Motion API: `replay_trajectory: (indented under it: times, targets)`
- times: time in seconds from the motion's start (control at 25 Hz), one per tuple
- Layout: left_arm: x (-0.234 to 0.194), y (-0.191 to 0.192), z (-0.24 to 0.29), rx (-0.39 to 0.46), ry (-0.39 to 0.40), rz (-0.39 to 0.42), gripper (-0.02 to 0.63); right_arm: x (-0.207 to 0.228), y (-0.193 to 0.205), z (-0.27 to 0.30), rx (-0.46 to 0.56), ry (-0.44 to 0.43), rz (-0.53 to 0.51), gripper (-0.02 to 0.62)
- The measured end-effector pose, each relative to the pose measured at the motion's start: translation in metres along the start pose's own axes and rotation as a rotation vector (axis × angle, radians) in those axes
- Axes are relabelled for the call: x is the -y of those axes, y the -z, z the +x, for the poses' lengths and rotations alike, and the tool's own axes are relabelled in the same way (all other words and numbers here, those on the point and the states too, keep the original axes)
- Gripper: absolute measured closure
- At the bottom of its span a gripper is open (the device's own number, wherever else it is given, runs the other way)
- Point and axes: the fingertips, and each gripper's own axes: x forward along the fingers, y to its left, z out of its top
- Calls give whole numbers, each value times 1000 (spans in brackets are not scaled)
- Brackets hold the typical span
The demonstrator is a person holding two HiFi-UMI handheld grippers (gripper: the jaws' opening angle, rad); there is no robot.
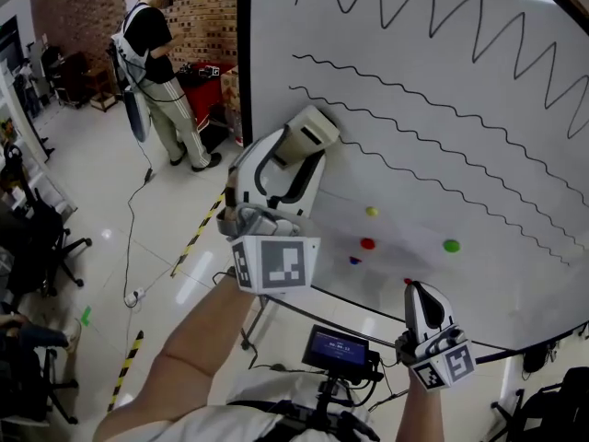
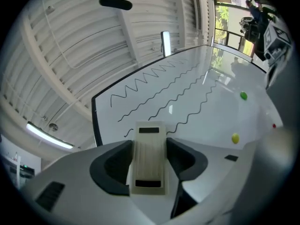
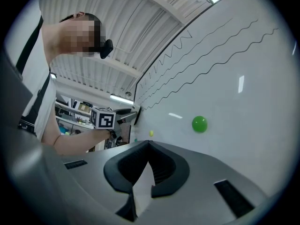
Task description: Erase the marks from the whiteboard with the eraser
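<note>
Running off the top and right edges of the head view with the whiteboard (image 1: 515,284), clipping the peaks of the zigzag line (image 1: 405,12) there. Masking a stretch of the lowest wavy line (image 2: 189,116) behind the eraser (image 2: 150,158) in the left gripper view, and turning the eraser's wiping face away from every camera. Half covering a red magnet (image 1: 407,282) with the right gripper (image 1: 419,293). Showing print on the small screen (image 1: 338,348) too small for reading. Leaving the dark magnet (image 1: 354,261) too small for telling its colour.

The white whiteboard (image 1: 515,284) carries 1 black zigzag (image 1: 433,7) and 3 black wavy lines (image 1: 442,109). The eraser (image 1: 308,136) is cream. There is a green magnet (image 1: 451,245), a yellow magnet (image 1: 372,212) and a red magnet (image 1: 368,243).
</note>
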Motion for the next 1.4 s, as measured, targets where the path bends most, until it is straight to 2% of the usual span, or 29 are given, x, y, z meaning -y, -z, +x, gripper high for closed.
replay_trajectory:
  times: [0.16,0.28,0.48,0.6,0.68,0.76,0.96,1.08,1.16,1.4]
  targets:
    - [3,-11,0,12,-32,-42,357,6,-2,-11,-6,31,-6,581]
    - [17,-19,4,53,-4,-48,357,8,1,-9,-8,50,-13,581]
    - [67,-45,-5,121,110,36,357,7,-2,-17,-5,48,-13,581]
    - [90,-43,-12,135,197,121,356,1,-1,-12,-5,34,-11,581]
    - [90,-35,-13,120,213,129,347,-2,0,-7,-4,29,-10,581]
    - [76,-26,-11,92,198,70,347,-5,0,-4,1,25,-11,581]
    - [4,8,-7,7,38,-46,347,-11,1,-4,3,32,-16,581]
    - [-13,10,-5,-4,-16,-76,347,-8,2,-10,-4,42,-10,581]
    - [-1,-3,-4,21,-9,-54,353,-6,2,-14,-6,49,-8,581]
    - [48,-36,3,153,91,51,353,-9,7,-5,-7,79,-19,581]
